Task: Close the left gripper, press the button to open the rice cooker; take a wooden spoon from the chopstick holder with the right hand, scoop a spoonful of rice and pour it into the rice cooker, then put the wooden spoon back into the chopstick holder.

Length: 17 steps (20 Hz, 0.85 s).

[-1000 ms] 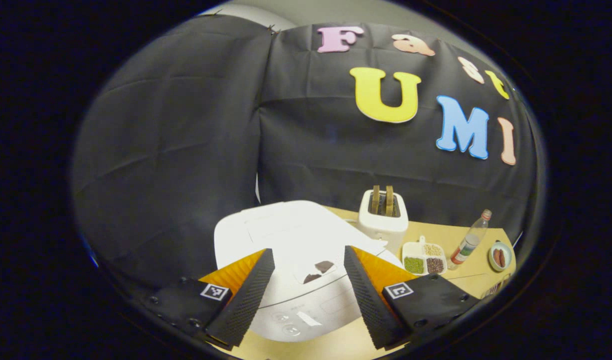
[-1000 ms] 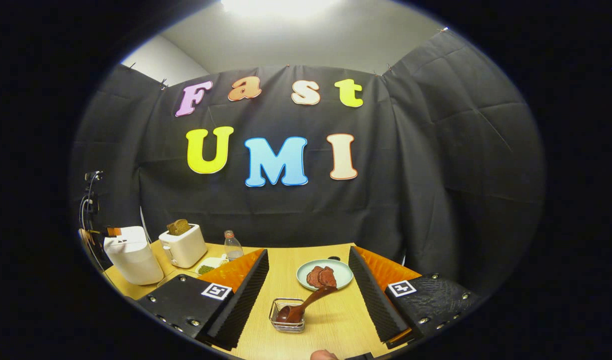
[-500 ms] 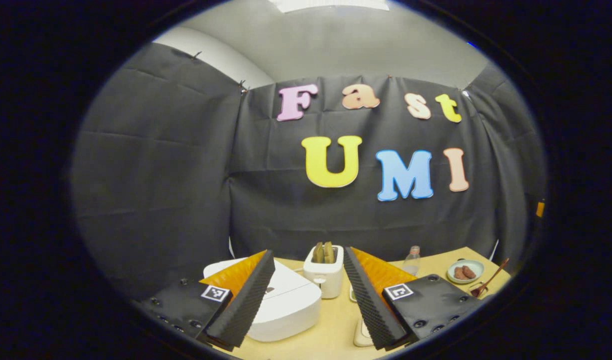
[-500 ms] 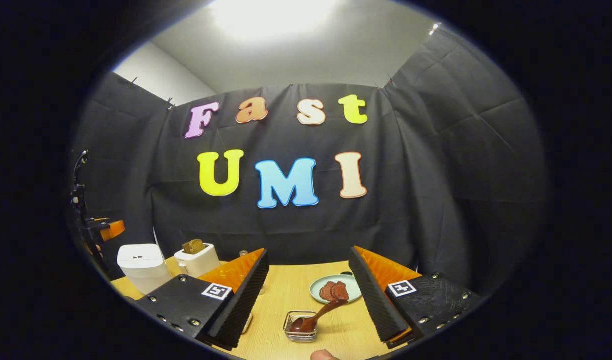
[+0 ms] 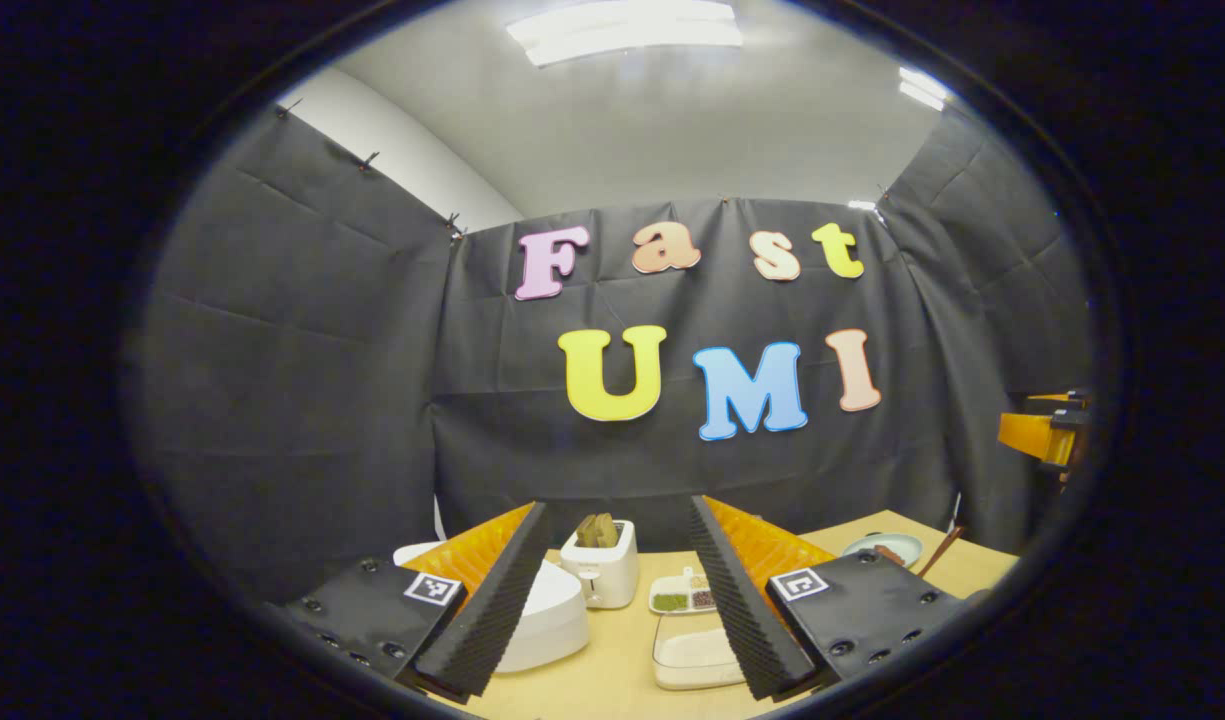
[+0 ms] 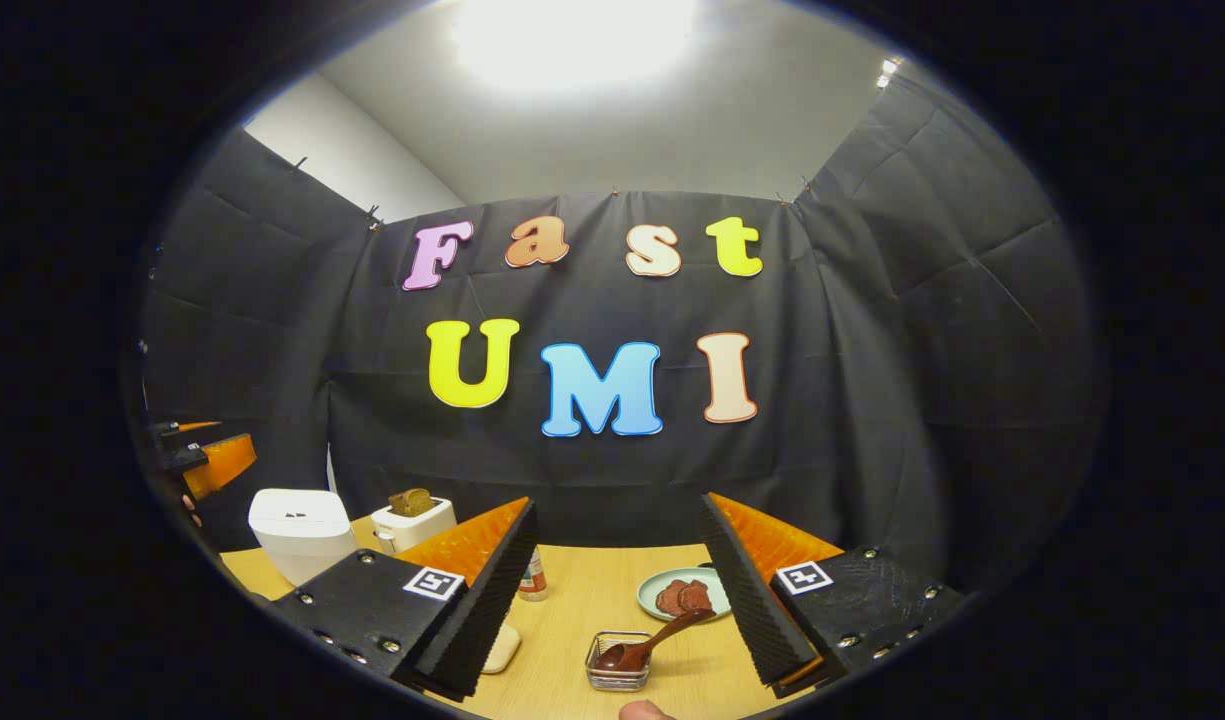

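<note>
The white rice cooker [image 5: 557, 620] stands with its lid down at the lower left of the left gripper view, partly behind one finger. My left gripper [image 5: 617, 505] is open and held back from it, with nothing between the fingers. In the right gripper view the cooker [image 6: 300, 528] sits far left. A wire chopstick holder [image 6: 617, 675] holds the dark wooden spoon [image 6: 657, 638], handle leaning right. My right gripper [image 6: 617, 502] is open above and behind the holder, apart from the spoon. A clear box of rice [image 5: 694, 655] lies on the table beside the cooker.
A white toaster [image 5: 602, 575] with bread stands behind the cooker, next to a divided tray of beans [image 5: 682, 598]. A bottle [image 6: 534, 580] and a plate of meat slices [image 6: 684, 595] stand on the wooden table [image 6: 582, 600]. A fingertip [image 6: 644, 711] shows at the bottom edge.
The left gripper has pulled back and tipped up from just over the cooker's lid; the cooker now lies lower and farther off. The right gripper has tipped up a little. Both remain open.
</note>
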Motion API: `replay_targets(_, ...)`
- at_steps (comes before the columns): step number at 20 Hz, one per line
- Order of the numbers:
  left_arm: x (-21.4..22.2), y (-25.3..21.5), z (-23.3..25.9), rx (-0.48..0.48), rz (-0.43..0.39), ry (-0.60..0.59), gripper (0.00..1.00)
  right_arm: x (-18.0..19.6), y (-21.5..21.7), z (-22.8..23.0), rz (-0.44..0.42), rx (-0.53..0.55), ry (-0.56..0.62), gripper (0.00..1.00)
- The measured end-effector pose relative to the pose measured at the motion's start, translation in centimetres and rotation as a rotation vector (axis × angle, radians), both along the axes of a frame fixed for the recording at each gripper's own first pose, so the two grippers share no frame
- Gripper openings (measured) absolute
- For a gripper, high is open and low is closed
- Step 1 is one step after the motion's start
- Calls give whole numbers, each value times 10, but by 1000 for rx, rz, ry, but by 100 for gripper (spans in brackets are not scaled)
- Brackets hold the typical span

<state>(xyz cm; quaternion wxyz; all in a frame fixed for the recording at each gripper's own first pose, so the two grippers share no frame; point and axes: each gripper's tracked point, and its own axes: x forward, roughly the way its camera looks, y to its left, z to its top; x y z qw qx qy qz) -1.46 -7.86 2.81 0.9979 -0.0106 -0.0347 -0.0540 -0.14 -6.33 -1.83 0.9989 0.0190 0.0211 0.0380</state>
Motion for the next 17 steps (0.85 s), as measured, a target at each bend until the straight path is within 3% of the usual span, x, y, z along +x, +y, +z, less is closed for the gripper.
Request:
replay_targets(3, -16, -1, 3, -39, -24, -1, 96, -9, 7, 3, -24, 12, -2, 98)
replay_targets(17, -40, 78, 25, 6, 29, -36, 94, -28, 57, 22, -27, -6, -42, 98)
